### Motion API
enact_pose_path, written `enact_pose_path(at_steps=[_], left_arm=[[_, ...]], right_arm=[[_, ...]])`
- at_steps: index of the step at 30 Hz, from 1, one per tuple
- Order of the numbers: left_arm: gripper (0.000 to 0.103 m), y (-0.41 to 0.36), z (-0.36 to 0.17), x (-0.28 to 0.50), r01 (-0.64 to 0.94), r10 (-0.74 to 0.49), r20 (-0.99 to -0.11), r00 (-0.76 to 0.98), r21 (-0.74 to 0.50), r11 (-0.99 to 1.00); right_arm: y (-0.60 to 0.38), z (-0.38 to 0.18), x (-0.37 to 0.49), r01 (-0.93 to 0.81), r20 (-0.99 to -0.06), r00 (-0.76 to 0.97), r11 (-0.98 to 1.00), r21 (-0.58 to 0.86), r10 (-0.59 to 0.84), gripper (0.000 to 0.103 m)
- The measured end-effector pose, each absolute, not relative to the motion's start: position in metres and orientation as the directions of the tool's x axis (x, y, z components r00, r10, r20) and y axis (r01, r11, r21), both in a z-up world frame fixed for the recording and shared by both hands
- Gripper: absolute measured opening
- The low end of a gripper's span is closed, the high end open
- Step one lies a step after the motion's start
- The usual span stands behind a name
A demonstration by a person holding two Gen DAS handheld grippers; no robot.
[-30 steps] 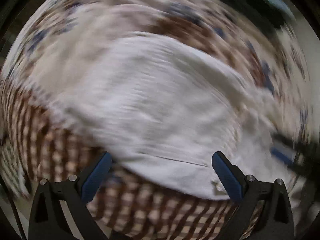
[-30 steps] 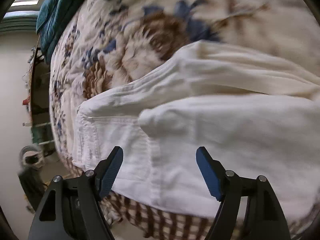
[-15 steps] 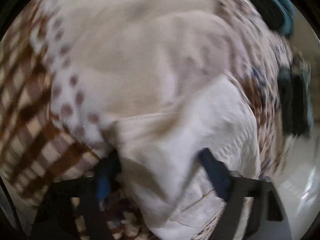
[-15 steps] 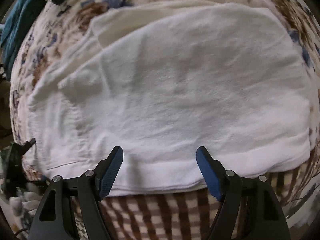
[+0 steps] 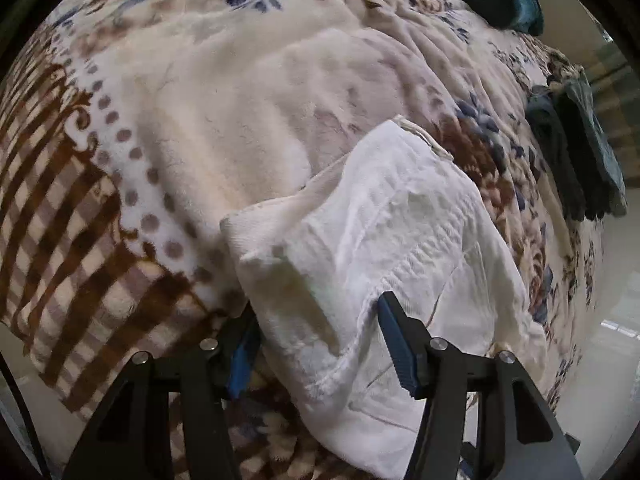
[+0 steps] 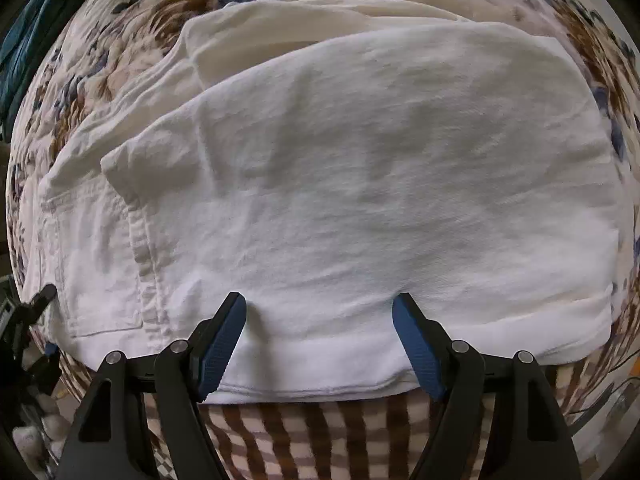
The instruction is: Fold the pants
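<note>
Left wrist view: we are looking down on the white pants point(image 5: 384, 240), which are lying folded on a floral and checked blanket point(image 5: 192, 128). A bunched corner of the pants is sitting between the blue fingers point(image 5: 394, 340) of the left gripper point(image 5: 316, 344), and the jaws are closing on it. The left finger is tucked under the cloth edge and the right one is pressing into the cloth. Dark folded garments point(image 5: 576, 152) are lying well apart from the pants, toward the far right edge of the blanket.

Right wrist view: we are seeing the pants point(image 6: 360, 176) spread wide across the blanket point(image 6: 312, 436), their near hem lying just above the checked border. The right gripper point(image 6: 320, 328) is standing with its jaws wide apart, both blue fingertips point(image 6: 224, 328) touching down into the cloth near that hem. We are finding no fold pinched between them. A teal cloth point(image 6: 24, 40) is lying beyond the pants, at the far left.
</note>
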State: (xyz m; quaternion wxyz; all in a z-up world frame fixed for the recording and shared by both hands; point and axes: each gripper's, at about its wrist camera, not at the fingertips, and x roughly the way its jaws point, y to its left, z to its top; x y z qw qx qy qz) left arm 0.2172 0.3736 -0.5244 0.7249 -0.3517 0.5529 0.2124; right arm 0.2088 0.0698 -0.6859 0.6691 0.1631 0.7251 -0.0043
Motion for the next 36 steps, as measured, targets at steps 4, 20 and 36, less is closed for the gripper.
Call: enact_pose_path(at_steps=[4, 20, 36], left_arm=[[0.054, 0.378, -0.531, 0.229, -0.730, -0.083, -0.955, 0.285, -0.273, 0.627], [0.063, 0.391, -0.565, 0.230, -0.795, -0.206, -0.930, 0.304, -0.367, 0.484], [0.015, 0.333, -0.486, 0.245, -0.625, -0.011, -0.935, 0.356, -0.246, 0.741]], right_arm=[[0.072, -0.685, 0.208, 0.237, -0.972, -0.052, 0.948, 0.211, 0.229, 0.078], [0.072, -0.694, 0.215, 0.261, -0.958, -0.078, 0.933, 0.247, 0.275, 0.078], [0.083, -0.692, 0.206, 0.210, -0.963, -0.065, 0.947, 0.242, 0.261, 0.079]])
